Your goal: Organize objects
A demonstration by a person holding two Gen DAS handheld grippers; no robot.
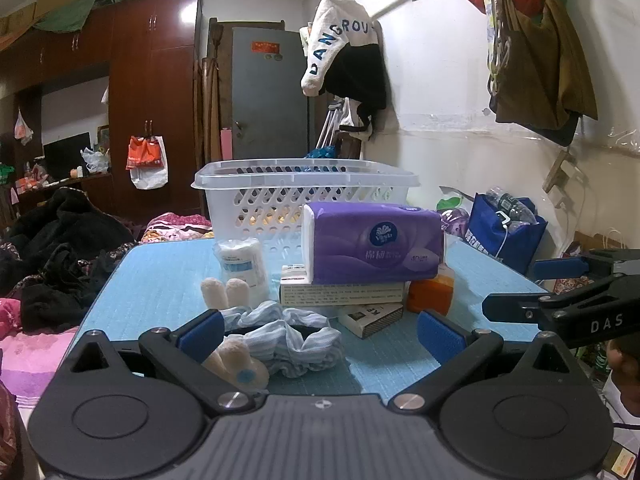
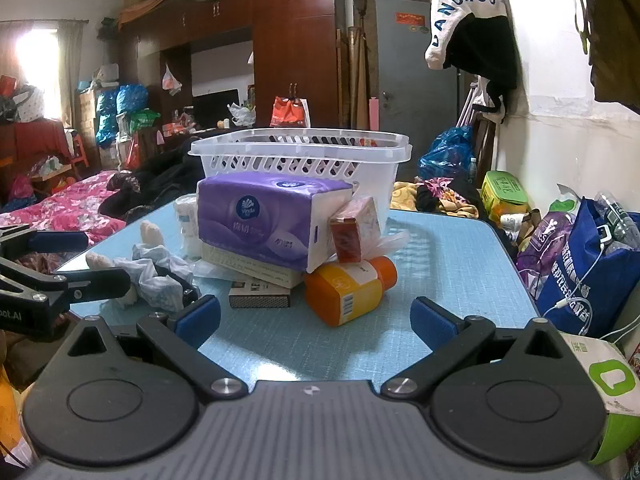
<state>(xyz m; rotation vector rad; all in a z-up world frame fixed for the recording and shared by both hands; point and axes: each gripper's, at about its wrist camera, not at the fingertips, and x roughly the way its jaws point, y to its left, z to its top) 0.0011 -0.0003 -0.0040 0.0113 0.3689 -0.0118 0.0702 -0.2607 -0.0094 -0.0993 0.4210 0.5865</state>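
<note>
A white slotted basket stands at the far end of a blue table. In front of it a purple tissue pack rests on a white box. An orange bottle lies beside a small dark box. A striped blue cloth, cream socks and a cotton roll lie to the left. My left gripper is open over the cloth. My right gripper is open in front of the bottle.
A blue shopping bag and other bags crowd the table's right side. A bed with dark clothes lies left. Clothes hang on the right wall. A small red box leans against the tissue pack.
</note>
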